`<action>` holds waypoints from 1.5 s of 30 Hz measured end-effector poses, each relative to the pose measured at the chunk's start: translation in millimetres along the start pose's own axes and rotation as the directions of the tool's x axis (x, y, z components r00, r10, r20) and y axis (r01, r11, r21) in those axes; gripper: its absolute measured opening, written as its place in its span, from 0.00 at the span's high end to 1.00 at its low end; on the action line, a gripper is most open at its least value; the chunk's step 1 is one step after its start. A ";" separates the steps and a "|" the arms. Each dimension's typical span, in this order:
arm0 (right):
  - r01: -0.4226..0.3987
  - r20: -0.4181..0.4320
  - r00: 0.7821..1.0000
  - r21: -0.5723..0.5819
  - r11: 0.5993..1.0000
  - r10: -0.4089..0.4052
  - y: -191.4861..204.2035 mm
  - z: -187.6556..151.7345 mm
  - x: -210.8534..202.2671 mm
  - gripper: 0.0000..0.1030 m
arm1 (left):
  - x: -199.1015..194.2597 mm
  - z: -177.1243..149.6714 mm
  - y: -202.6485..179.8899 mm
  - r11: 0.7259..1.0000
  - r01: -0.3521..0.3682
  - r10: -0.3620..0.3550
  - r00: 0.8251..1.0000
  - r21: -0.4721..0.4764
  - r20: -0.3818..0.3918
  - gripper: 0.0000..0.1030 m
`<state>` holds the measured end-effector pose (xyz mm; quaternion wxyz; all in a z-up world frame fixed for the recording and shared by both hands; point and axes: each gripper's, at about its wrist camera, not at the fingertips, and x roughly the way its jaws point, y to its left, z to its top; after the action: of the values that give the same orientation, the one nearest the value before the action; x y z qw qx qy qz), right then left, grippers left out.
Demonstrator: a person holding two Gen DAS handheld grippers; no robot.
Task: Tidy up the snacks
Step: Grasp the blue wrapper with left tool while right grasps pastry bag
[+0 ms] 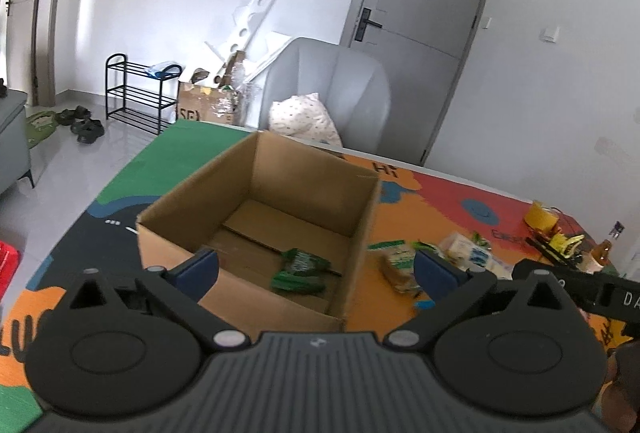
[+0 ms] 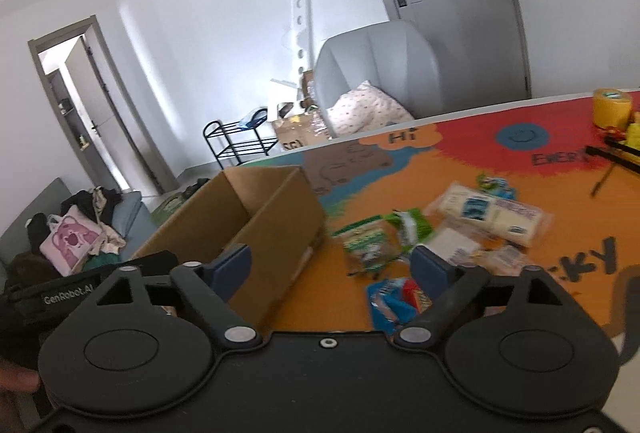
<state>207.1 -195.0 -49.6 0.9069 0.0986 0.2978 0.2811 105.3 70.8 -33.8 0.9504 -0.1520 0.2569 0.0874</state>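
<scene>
Inside the cardboard box (image 1: 256, 201), only the released left gripper's (image 1: 316, 269) view shows a green packet (image 1: 300, 269).

Cardboard box (image 1: 256, 217) sitting on the table mat (image 2: 460, 169); one snack packet (image 1: 298, 269) lying inside it; snack packets (image 2: 488, 211) lying scattered right of the box.

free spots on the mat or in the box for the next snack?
Cardboard box: floor mostly bare; one green packet near its front. Mat is bare between the box and the snack pile. The pile itself is crowded.
</scene>
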 end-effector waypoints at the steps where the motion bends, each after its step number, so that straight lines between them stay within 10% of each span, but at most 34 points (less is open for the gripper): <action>1: 0.000 0.000 1.000 0.000 1.000 0.000 0.0 0.0 0.0 0.08 | -0.3 -1.3 -2.2 1.000 0.010 -0.010 1.000 -0.001 0.002 0.00; 29: 0.120 -0.020 0.993 0.064 0.991 -0.119 -97.6 -20.2 -19.3 0.10 | 26.2 -31.3 -84.6 0.983 0.155 -0.149 0.986 0.099 -0.070 0.03; 45: 0.132 -0.083 0.989 0.088 0.987 -0.125 -138.3 -22.0 20.7 0.34 | 89.1 -48.0 -102.1 0.983 0.171 -0.156 0.969 0.062 -0.190 0.41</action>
<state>270.2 -296.7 -125.2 0.9053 0.1106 0.3514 0.2115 184.1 -33.2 -94.2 0.9317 -0.1431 0.3336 -0.0157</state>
